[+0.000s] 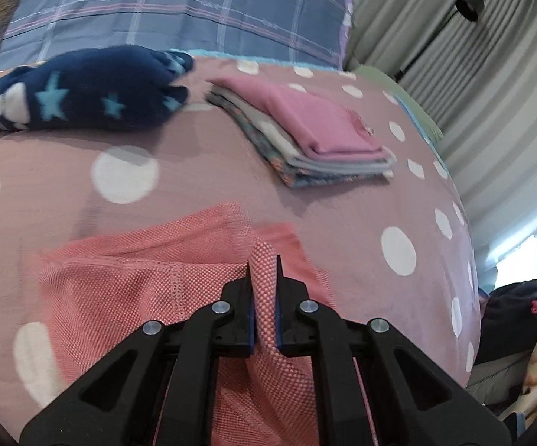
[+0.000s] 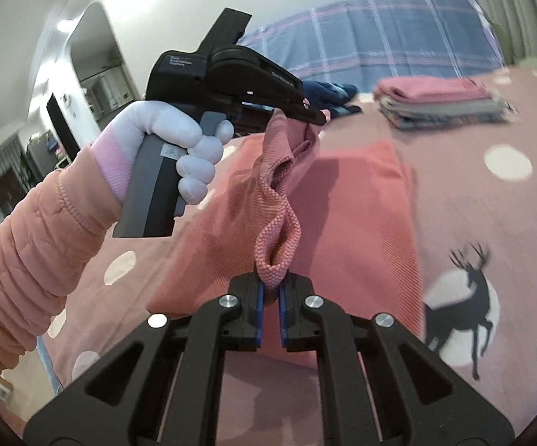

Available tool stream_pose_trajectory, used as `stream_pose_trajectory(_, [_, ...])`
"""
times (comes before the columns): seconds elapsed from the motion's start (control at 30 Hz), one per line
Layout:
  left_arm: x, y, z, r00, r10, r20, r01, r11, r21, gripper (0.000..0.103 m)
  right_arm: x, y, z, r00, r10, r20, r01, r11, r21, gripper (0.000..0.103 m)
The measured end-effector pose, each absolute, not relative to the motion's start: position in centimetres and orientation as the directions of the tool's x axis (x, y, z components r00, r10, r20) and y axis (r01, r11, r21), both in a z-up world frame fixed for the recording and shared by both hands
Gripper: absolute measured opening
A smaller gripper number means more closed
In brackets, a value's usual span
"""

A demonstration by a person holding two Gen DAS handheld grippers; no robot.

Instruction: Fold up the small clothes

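Observation:
A salmon-pink knit garment (image 1: 138, 278) lies partly on the polka-dot bedspread (image 1: 157, 156). My left gripper (image 1: 263, 260) is shut on a raised fold of its edge. In the right wrist view the same garment (image 2: 361, 204) spreads across the bed, and my right gripper (image 2: 271, 282) is shut on another pinched fold of its hem. The left gripper (image 2: 318, 117), held by a white-gloved hand (image 2: 183, 141), grips the cloth farther away, so the edge hangs slack between both grippers.
A stack of folded clothes (image 1: 305, 133) with a pink piece on top sits farther back on the bed. A navy star-patterned garment (image 1: 83, 89) lies bunched at the left. A plaid pillow (image 1: 175, 7) is behind; curtains (image 1: 472, 74) hang at the right.

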State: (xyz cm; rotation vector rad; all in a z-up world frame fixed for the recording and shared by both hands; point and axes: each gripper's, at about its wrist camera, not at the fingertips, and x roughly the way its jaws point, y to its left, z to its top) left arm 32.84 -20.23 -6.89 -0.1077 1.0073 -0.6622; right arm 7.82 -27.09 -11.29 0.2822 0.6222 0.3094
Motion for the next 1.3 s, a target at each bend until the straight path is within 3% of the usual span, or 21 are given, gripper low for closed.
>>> stream_pose_trajectory(0.27, [32.3,-24.3,-7.9,0.355,-0.493,-0.794,0.51,0.814,-0.278,0.006,7.1,-29.3,-12.6,0.761,0.377,-0.529,-0.153,0.896,0.418,0.006])
stream_pose_trajectory(0.43, [32.3,-24.3,-9.1,0.44,-0.27,-0.856,0.472,0.881,-0.035,0.009,7.4,-29.4,-13.2,0.739,0.406,-0.537,-0.165,0.883,0.44,0.006])
stream_pose_trajectory(0.5, [32.4,-23.9,-9.5,0.429,-0.268,-0.862,0.458,0.888,-0.048,0.01,7.7,-29.4,-13.3,0.734,0.409,-0.542,-0.166,0.882,0.441,0.007])
stream_pose_trajectory(0.6, [32.7,-23.8,-9.8,0.423,-0.271,-0.865,0.442,0.895,-0.064,0.025,7.8,-29.5,-13.4,0.728,0.414,-0.546,-0.165,0.879,0.446,0.009])
stream_pose_trajectory(0.7, [32.7,-24.8,-10.4,0.401,-0.252,-0.881,0.447,0.893,-0.052,0.034,8.1,-29.4,-13.6,0.719,0.416,-0.557,-0.161,0.879,0.448,0.011])
stream_pose_trajectory(0.83, [32.6,-27.0,-11.4,0.411,-0.114,-0.905,0.449,0.889,0.092,0.037,7.8,-29.3,-13.7,0.717,0.412,-0.562,-0.156,0.881,0.447,0.011])
stream_pose_trajectory(1.03, [33.0,-29.0,-11.5,0.427,0.007,-0.904,0.441,0.871,0.216,0.037,8.0,-29.1,-13.7,0.722,0.402,-0.563,-0.162,0.89,0.427,0.012])
stream_pose_trajectory(1.17, [33.0,-29.1,-11.6,0.428,0.021,-0.904,0.453,0.86,0.235,0.036,8.0,-29.1,-13.7,0.721,0.404,-0.563,-0.168,0.89,0.424,0.012])
stream_pose_trajectory(1.2, [33.1,-29.3,-11.7,0.431,0.022,-0.902,0.46,0.855,0.241,0.031,8.0,-29.1,-13.7,0.722,0.405,-0.562,-0.17,0.89,0.424,0.012])
stream_pose_trajectory(1.23, [33.0,-29.0,-11.6,0.433,0.02,-0.901,0.464,0.852,0.242,0.019,8.0,-29.1,-13.7,0.723,0.406,-0.559,-0.171,0.889,0.424,0.012])
stream_pose_trajectory(1.3, [33.0,-28.7,-11.5,0.421,0.0,-0.907,0.464,0.859,0.216,0.01,7.9,-29.1,-13.7,0.724,0.41,-0.555,-0.175,0.887,0.428,0.012])
